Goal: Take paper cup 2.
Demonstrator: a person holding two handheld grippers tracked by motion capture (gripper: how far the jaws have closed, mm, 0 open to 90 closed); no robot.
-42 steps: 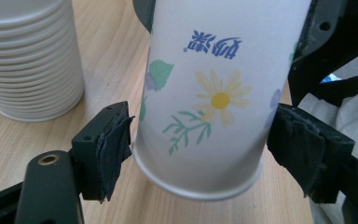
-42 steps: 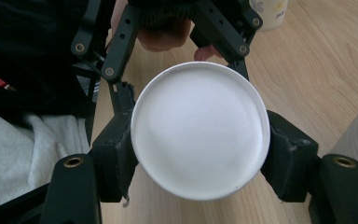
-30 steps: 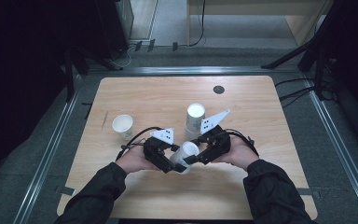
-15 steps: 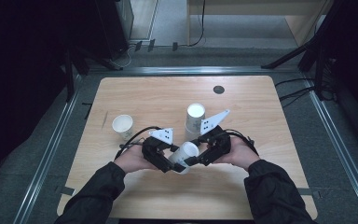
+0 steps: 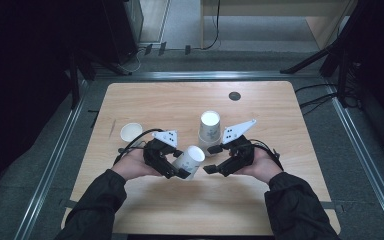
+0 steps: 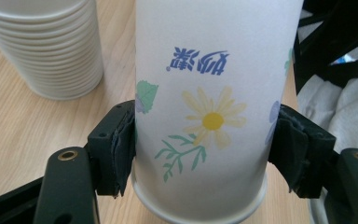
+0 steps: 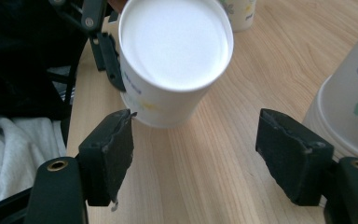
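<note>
A white paper cup (image 5: 192, 158) with a flower print lies tilted in my left gripper (image 5: 182, 169), mouth turned to the right. In the left gripper view the gripper (image 6: 205, 156) is shut on the cup (image 6: 205, 93), and both pads press on its sides near the base. My right gripper (image 5: 211, 160) stands just right of the cup's mouth. In the right gripper view the gripper (image 7: 196, 140) is open: its jaws have just been opening and nothing is between them. The cup's mouth (image 7: 175, 44) faces them from just beyond the tips.
A stack of cups (image 5: 209, 131) stands mouth down behind the grippers, seen close as the stack (image 6: 46, 46) and at the edge (image 7: 349, 112). A single cup (image 5: 131, 132) stands upright at the left. A dark round spot (image 5: 235, 95) marks the far side of the wooden table (image 5: 280, 200).
The right gripper's jaws have spread and come off the cup. The left gripper, still holding the cup, has lifted a little.
</note>
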